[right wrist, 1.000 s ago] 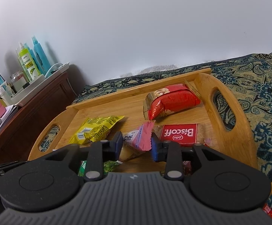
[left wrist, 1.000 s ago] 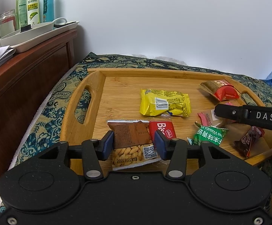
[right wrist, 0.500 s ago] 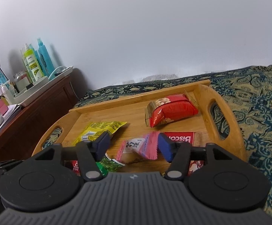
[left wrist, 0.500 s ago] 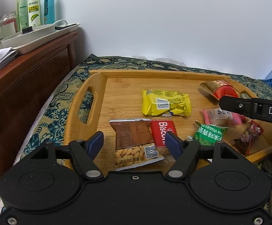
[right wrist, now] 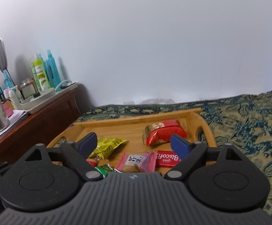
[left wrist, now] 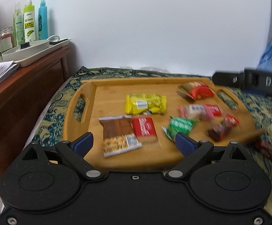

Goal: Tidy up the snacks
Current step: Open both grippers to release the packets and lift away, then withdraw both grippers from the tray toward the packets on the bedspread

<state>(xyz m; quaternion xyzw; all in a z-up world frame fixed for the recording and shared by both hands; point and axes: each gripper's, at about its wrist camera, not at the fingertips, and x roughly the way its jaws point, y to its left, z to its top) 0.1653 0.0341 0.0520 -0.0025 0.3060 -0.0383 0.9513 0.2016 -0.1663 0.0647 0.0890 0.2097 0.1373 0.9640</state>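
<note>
Left hand-held gripper [left wrist: 134, 143] wide open after just opening, nothing gripped, blue pads either side of peanut packet [left wrist: 119, 136] and red biscuit pack [left wrist: 145, 130] lying on wooden tray [left wrist: 74, 123]. Right hand-held gripper [right wrist: 134, 143] likewise spread wide after just opening, holding nothing, above pink candy [right wrist: 136, 161] on same tray. Yellow packet [left wrist: 145, 103], green packet [left wrist: 181, 126] and red pouch [right wrist: 163, 133] also on tray, tray resting on patterned bed cover [right wrist: 248, 123].

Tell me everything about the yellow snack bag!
The yellow snack bag is a shiny, crinkly plastic packet with sealed ends and a white barcode label on top. It lies flat and unopened near the middle of the wooden tray, just behind the brown packet. No claw touches it.
</note>
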